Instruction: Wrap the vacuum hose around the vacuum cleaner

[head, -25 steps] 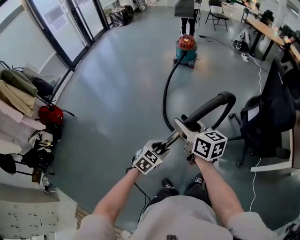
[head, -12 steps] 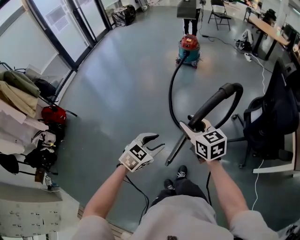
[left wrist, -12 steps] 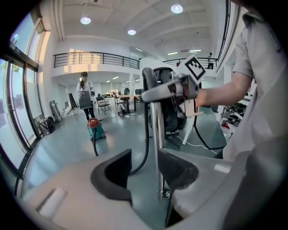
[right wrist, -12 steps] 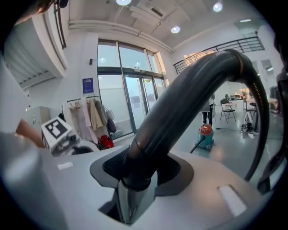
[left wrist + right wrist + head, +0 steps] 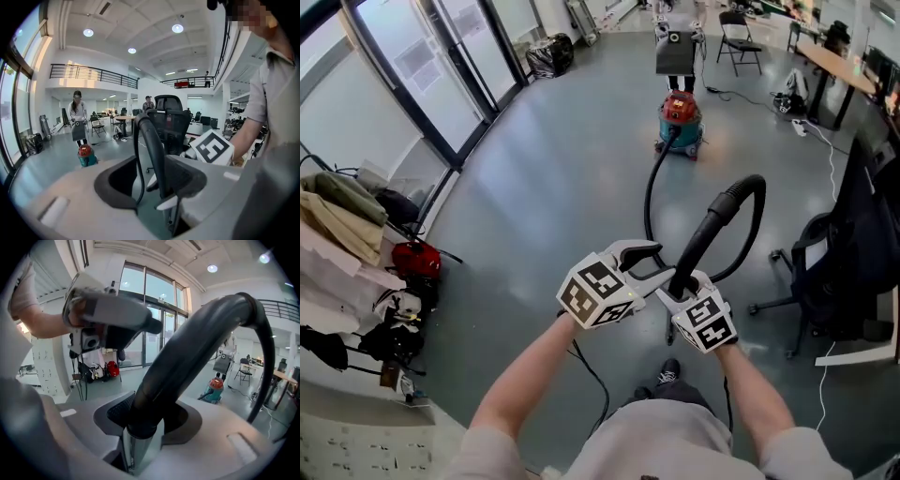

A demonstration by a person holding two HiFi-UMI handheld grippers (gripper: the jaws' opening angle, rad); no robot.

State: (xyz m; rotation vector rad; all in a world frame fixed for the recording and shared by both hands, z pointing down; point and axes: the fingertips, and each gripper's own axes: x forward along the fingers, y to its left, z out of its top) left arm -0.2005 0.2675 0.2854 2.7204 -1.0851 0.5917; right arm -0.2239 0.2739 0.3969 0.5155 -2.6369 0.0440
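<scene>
Vacuum hose [image 5: 708, 230] steeper now, left gripper [image 5: 647, 264] higher

Grey floor [image 5: 553, 169]: vacuum cleaner [image 5: 680, 120], office chair [image 5: 825, 272], possibly bags [image 5: 548, 52] far off.

The vacuum hose [image 5: 705, 234] looks like matt black plastic, smooth along its bent grip, which runs down into a shiny metal tube [image 5: 135, 451]. The vacuum cleaner [image 5: 679, 117] has a glossy red plastic lid over a teal drum. Around the vacuum cleaner, the grey floor [image 5: 544, 187] is smooth with a soft sheen.
</scene>
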